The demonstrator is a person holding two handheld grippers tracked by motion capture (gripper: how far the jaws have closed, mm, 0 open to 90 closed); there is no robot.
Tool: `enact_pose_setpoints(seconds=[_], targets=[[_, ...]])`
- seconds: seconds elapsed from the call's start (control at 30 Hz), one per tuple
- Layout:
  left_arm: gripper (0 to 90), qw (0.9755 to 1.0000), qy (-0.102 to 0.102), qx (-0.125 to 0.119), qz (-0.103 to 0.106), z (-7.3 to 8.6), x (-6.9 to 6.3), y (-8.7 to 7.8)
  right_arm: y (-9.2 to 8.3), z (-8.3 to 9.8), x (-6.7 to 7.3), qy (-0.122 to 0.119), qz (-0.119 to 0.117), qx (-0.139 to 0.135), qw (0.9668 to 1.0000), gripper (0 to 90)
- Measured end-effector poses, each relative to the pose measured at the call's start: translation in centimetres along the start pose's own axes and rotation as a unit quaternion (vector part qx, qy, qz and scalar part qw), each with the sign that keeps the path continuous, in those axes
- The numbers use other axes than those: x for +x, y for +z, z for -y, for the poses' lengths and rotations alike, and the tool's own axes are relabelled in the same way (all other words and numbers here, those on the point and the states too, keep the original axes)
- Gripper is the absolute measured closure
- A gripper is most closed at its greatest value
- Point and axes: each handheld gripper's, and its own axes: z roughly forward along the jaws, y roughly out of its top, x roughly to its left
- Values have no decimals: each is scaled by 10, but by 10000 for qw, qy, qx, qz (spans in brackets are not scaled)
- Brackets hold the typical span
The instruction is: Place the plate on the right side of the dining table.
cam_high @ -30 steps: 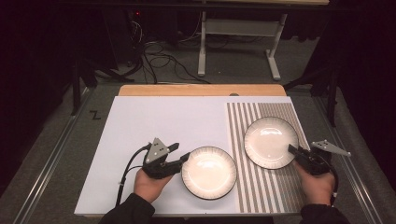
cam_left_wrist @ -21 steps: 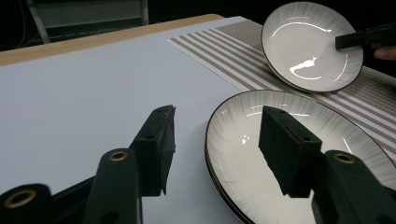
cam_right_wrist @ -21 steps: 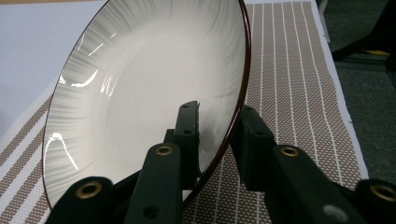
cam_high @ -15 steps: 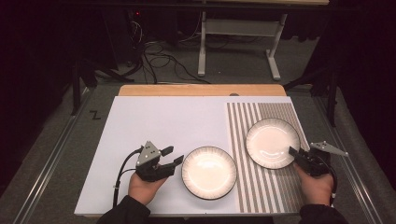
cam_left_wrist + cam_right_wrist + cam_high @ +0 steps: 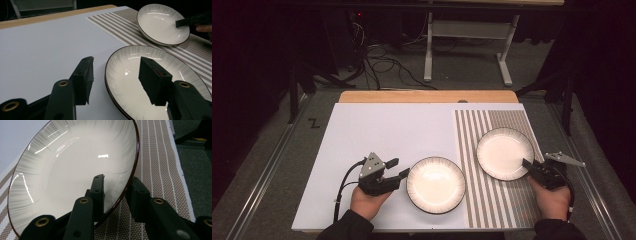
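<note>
both grippers work at plate rims. left gripper [image 5: 396,168] stands spread, one jaw over the near plate [image 5: 436,184] and one outside on the white mat [image 5: 377,130], straddling the edge without pinching, likely lined up for a grip. right gripper [image 5: 527,164] has its jaws either side of the far plate [image 5: 505,152] rim on the striped mat [image 5: 492,200]; they have just been opening, so the hold looks loose, probably a release.
</note>
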Motion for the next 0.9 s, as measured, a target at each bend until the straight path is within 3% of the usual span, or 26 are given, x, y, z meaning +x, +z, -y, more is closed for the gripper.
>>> enact_pose_setpoints(seconds=[0.4,0.77,0.9], targets=[[460,10000,-41,11,-16,0,2,0,0,2,-4,136,12,95,9999,698],[460,10000,-24,63,-21,1,2,1,3,6,-12,268,174,318,9990,651],[460,9999,-44,93,-18,1,2,2,1,6,-13,226,164,225,9994,655]])
